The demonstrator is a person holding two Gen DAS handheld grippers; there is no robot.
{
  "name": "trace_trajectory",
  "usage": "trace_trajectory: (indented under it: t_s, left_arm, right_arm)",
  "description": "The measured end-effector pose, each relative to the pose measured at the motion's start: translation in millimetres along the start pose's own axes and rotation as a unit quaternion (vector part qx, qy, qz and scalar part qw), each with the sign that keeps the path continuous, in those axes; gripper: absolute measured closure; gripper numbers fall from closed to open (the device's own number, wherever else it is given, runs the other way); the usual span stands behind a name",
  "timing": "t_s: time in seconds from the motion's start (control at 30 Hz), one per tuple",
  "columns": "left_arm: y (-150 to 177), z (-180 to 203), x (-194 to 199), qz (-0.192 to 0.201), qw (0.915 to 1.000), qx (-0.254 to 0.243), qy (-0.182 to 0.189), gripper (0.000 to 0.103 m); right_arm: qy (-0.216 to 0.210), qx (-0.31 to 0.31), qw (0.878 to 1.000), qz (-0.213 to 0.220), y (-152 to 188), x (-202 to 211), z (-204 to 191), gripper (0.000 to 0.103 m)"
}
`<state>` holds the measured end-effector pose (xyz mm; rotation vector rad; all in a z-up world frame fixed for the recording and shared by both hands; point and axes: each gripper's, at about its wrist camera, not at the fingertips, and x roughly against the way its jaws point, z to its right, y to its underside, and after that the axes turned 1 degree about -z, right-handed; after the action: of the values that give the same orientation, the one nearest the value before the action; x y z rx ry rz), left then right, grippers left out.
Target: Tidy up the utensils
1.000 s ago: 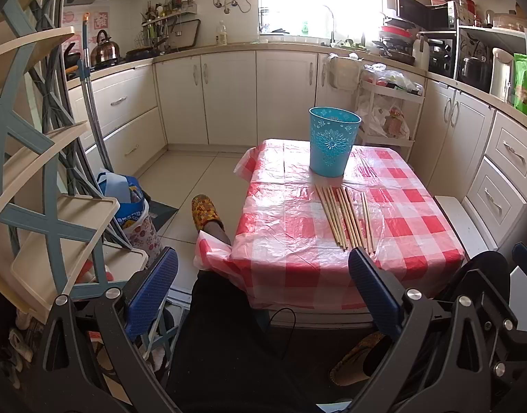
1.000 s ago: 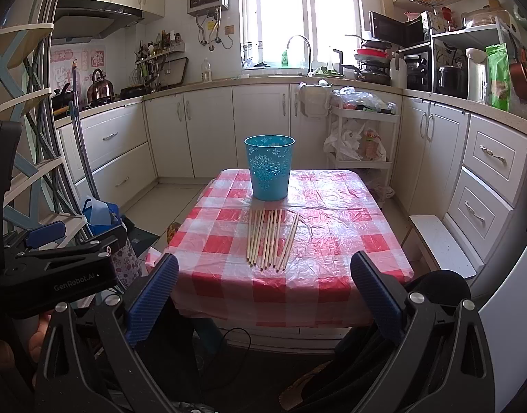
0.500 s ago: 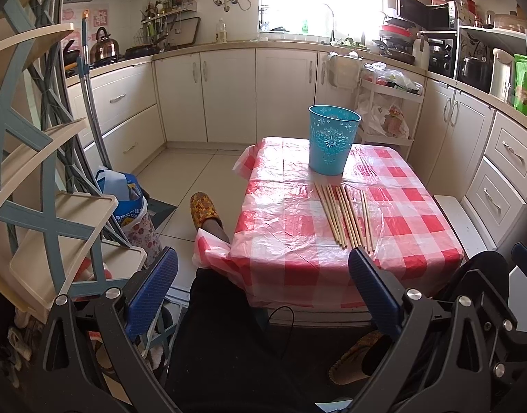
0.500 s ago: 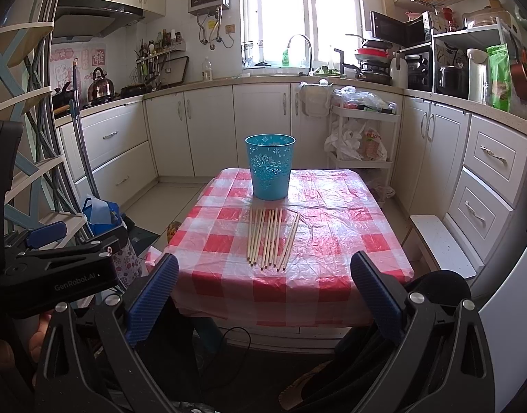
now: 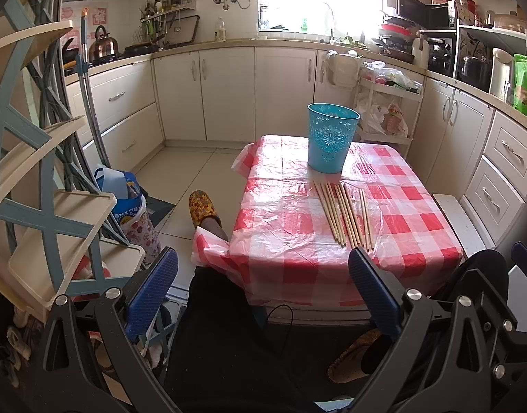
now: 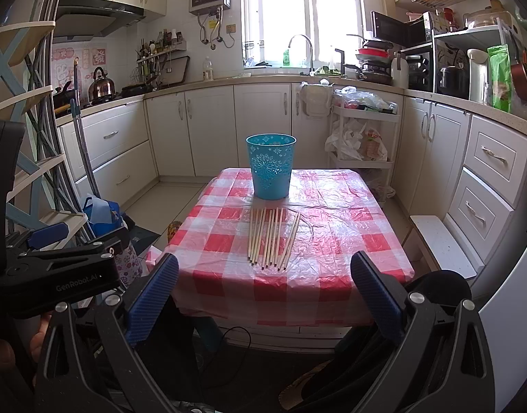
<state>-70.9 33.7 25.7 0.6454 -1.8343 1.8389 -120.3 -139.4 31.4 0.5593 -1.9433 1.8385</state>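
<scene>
While both claws, left claw [image 5: 263,285] and right claw [image 6: 263,285], hung spread and empty, the chopsticks [image 6: 272,237] lay on the bench [image 6: 332,241] before the blue bucket [image 6: 271,167]. They looked light, stiff and slippery; best pinched mid-length.

Both wrist cameras sit low, off the near edge of the table [image 6: 332,241], well back from it, facing the far cabinets and window. The right view looks squarely along the table; the left view looks from left of it, angled rightward. Both share the table, blue bucket [image 5: 332,143] and chopsticks [image 6: 272,235].
</scene>
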Motion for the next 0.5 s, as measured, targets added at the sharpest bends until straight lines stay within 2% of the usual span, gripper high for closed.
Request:
trace_trajectory:
  t_s: [0.37,0.5]
  left_arm:
    - [7.5,5.2,-1.1,0.000,0.9996,-0.007,0.026,0.008]
    - [7.0,5.4,-7.8,-0.008,0.9993,-0.006,0.037,0.008]
  right_arm:
    - [-0.003,0.002,1.000,-0.001,2.2,-1.6,-2.6,0.007]
    - [-0.020,0.003,1.000,-0.006,1.7,-6.9,-2.7,0.007]
